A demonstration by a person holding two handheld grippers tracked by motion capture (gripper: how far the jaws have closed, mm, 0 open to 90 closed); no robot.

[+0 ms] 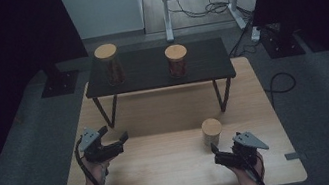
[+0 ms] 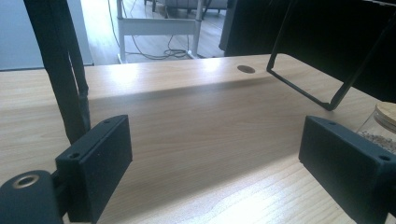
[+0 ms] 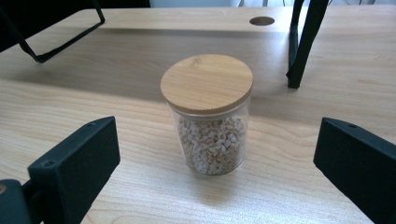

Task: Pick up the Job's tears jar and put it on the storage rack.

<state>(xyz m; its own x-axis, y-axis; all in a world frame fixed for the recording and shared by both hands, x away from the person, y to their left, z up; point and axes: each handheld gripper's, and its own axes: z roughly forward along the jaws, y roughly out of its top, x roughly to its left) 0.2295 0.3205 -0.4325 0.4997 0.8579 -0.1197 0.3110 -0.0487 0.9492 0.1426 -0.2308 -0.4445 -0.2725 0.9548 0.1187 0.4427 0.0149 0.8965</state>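
Observation:
A glass jar of pale grains (image 3: 208, 116) with a round wooden lid stands upright on the light wooden table (image 1: 164, 163), right of the middle (image 1: 212, 131). My right gripper (image 1: 225, 147) sits just behind it near the front edge, open wide, with the jar ahead of the jaws and no pad touching it. My left gripper (image 1: 115, 134) hovers over the table's left side, open, with nothing but bare wood between its jaws (image 2: 215, 158). The same jar's edge (image 2: 380, 123) peeks in at the right of the left gripper view.
A low black shelf (image 1: 149, 72) on thin metal legs spans the back of the table. It carries two wooden-lidded jars with dark reddish contents, one at the left (image 1: 109, 63) and one at the right (image 1: 177, 60). A cable hole (image 3: 261, 20) lies beyond the legs.

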